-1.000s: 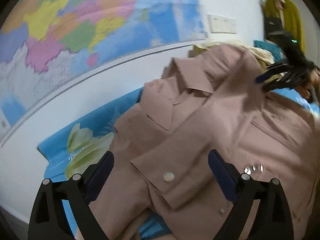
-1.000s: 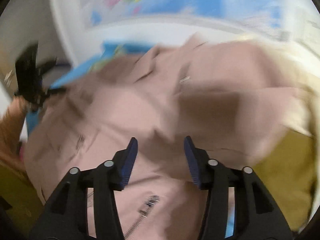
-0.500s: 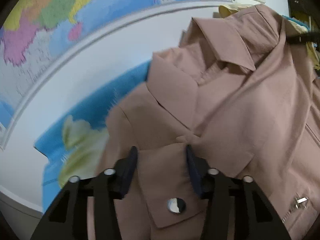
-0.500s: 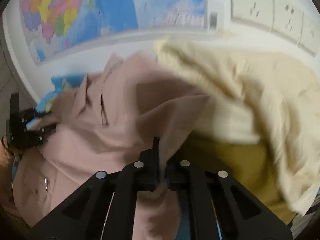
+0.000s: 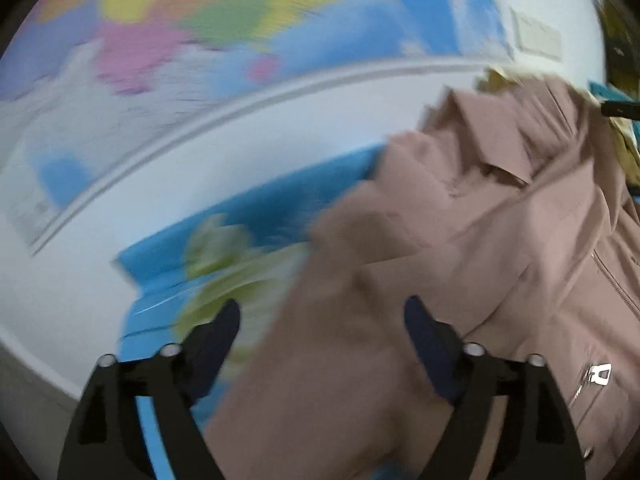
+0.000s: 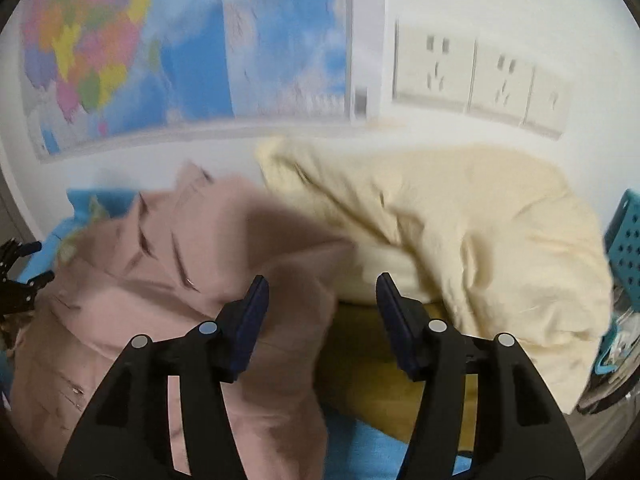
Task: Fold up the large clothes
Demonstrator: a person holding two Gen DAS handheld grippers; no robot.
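A dusty pink jacket (image 5: 480,240) with a collar and a zip lies spread on a blue cloth (image 5: 260,208). My left gripper (image 5: 322,328) hangs over its left sleeve. Its jaws are opening and stand wide, and the blurred sleeve passes between them without being pressed. In the right wrist view the jacket (image 6: 180,280) fills the left half. My right gripper (image 6: 320,300) hovers over the jacket's right edge. Its jaws are opening too, and the fabric lies below them, not clamped. The left gripper's black fingers (image 6: 16,276) show at the far left of that view.
A cream garment (image 6: 460,232) is heaped to the right of the jacket, over a mustard cloth (image 6: 360,360). A teal perforated basket (image 6: 628,248) stands at the right edge. A coloured map (image 5: 200,20) and wall sockets (image 6: 480,80) hang on the white wall behind.
Half a second ago the right gripper was shut on the jacket's edge; it has let go and lifted. The left jaws, narrowed around the sleeve cuff, have spread wide.
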